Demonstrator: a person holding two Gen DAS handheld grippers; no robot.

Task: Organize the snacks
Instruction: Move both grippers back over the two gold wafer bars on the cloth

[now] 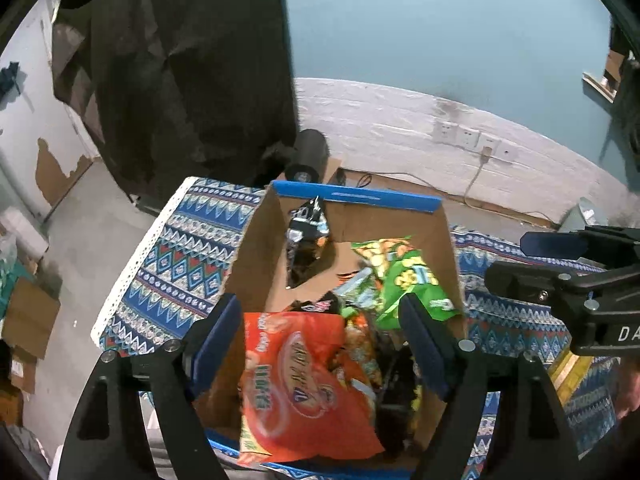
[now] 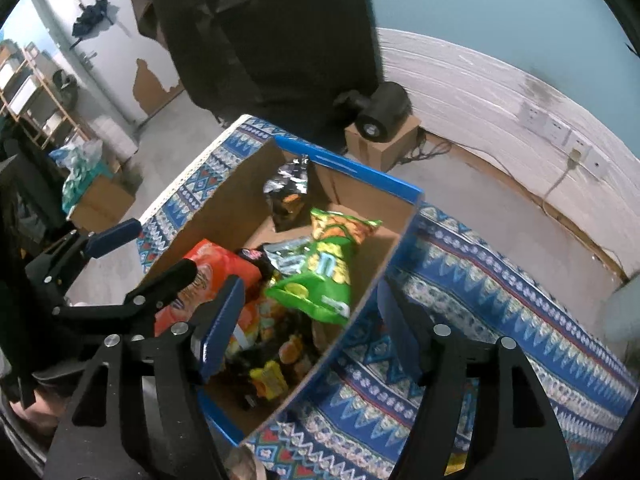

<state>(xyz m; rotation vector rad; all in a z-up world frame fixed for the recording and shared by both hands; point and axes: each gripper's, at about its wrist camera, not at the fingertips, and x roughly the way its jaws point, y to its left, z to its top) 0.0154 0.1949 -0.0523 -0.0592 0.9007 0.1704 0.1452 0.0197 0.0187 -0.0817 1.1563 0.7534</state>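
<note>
The left gripper (image 1: 320,344) hangs open over the near end of the box (image 1: 450,248), its fingers (image 1: 218,336) set wide to either side of the orange bag (image 1: 308,384) without pressing on it; nothing is held. That bag lies just below and between them, tilted, its long axis running away from the camera toward the far wall of the box, so the fingers stand across its short width. The right gripper (image 2: 308,320) is open too and empty: its left finger (image 2: 222,320) is inside the box above the mixed small packets (image 2: 272,376), while its right finger sits outside the blue-edged side wall, so the gripper straddles that wall. Beyond the orange bag the green bag (image 2: 320,280) lies across the middle of the pile, near the right gripper and a little ahead of it. Farther back a second green and orange bag (image 2: 340,228) rests against the side, and the black bag (image 1: 306,240) stands upright at the far end, well apart from both grippers. The box sits on a patterned cloth (image 2: 500,280) over the table. The left hand looks the nearer to the orange bag, the right to the green one.
</note>
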